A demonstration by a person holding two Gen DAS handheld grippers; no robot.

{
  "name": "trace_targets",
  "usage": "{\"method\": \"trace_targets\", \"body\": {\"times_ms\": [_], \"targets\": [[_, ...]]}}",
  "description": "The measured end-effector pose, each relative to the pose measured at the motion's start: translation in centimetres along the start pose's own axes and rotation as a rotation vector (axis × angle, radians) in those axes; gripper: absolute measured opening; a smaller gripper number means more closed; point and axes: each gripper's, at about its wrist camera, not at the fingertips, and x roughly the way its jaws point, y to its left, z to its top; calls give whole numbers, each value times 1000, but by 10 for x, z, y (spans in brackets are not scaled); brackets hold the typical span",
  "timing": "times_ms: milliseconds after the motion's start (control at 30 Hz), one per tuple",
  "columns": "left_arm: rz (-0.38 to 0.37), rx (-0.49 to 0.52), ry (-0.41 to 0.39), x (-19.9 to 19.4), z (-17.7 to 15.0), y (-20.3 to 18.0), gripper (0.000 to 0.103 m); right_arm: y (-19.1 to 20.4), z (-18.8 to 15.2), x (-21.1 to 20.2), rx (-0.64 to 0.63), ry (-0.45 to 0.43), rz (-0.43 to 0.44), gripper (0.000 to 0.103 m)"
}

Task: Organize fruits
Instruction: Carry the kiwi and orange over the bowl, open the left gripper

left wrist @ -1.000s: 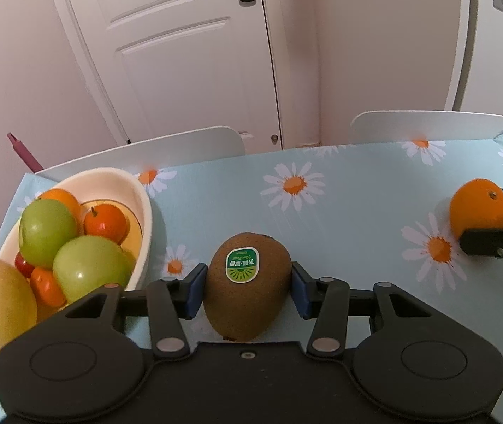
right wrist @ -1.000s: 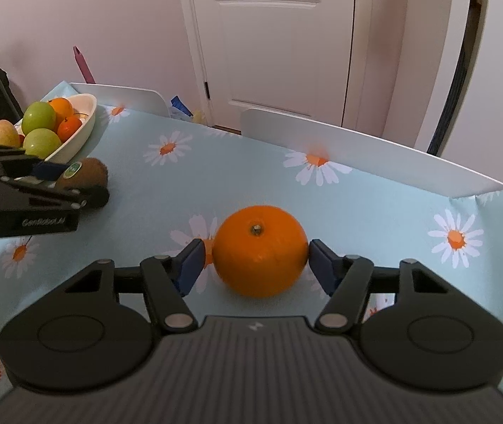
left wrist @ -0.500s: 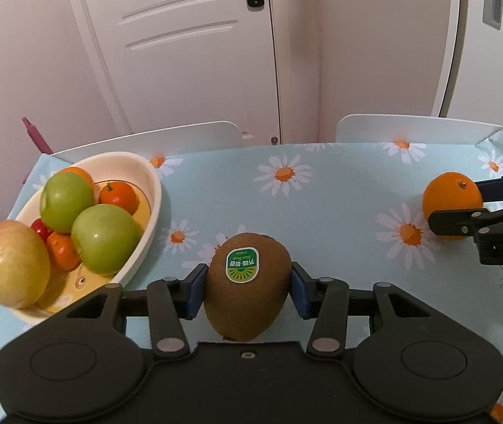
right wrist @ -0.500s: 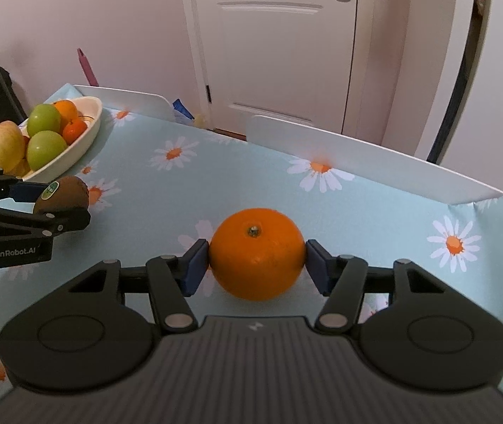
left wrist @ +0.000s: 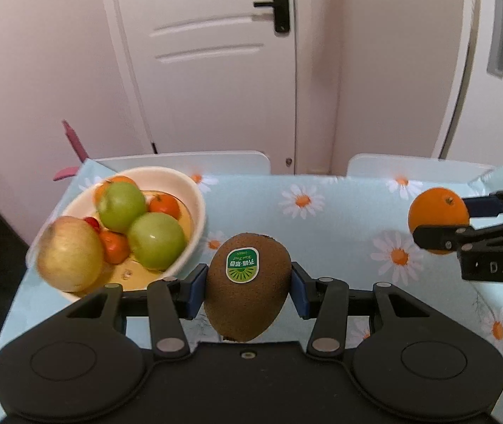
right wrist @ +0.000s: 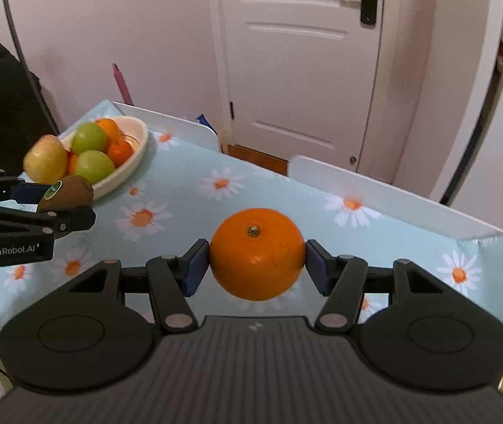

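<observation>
Fuzzy brown kiwi (left wrist: pixel 248 286) and round orange (right wrist: pixel 256 252), each now clamped and lifted off the table, head toward the cream bowl (left wrist: pixel 195 194) at ten o'clock.

Counter cloth (left wrist: pixel 339 226) was pale blue with white-orange daisies; kiwi (left wrist: pixel 248 289) brown, green sticker; orange (right wrist: pixel 256 252) bright orange; bowl (left wrist: pixel 195 190) cream.
</observation>
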Motion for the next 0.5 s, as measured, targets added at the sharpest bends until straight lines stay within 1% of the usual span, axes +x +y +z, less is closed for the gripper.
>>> {"method": "trace_targets", "body": {"times_ms": [233,500], "targets": [[33,-43,-48,-24,12,28,53,28,25,-6,-33,-28,48,74],[47,-62,-63,-30,26,76,53,75,62,9,-50,-46,78,74]]}}
